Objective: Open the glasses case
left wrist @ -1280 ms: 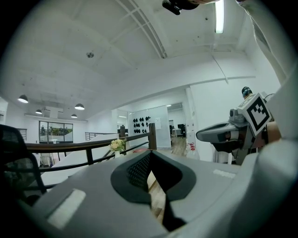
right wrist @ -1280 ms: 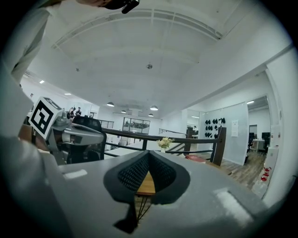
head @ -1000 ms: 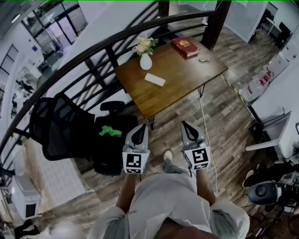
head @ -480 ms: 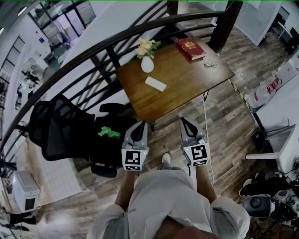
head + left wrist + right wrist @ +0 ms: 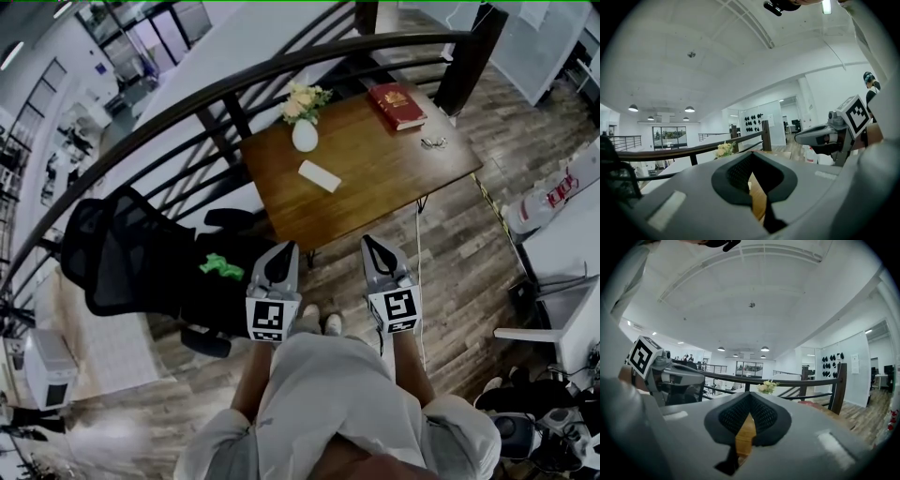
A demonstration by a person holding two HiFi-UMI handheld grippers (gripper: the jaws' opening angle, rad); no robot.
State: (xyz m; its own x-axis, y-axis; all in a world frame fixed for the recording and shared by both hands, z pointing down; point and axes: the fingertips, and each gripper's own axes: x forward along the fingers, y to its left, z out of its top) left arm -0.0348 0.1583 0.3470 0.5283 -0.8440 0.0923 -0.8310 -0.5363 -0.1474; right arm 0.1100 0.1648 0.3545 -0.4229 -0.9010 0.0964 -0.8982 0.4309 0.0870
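The left gripper [image 5: 281, 251] and the right gripper [image 5: 372, 246] hang side by side over the wooden floor [image 5: 469, 253], short of the counter [image 5: 375, 183]. Each has its jaws pressed together with nothing between them. The white glasses case [image 5: 320, 175] lies flat on the counter, at about 12 o'clock from the grippers and well apart from both. From the case, a vase of flowers [image 5: 305, 137] stands at 11 o'clock, a red book [image 5: 397, 105] at 1 o'clock and a pair of glasses [image 5: 433, 142] at 2 o'clock.
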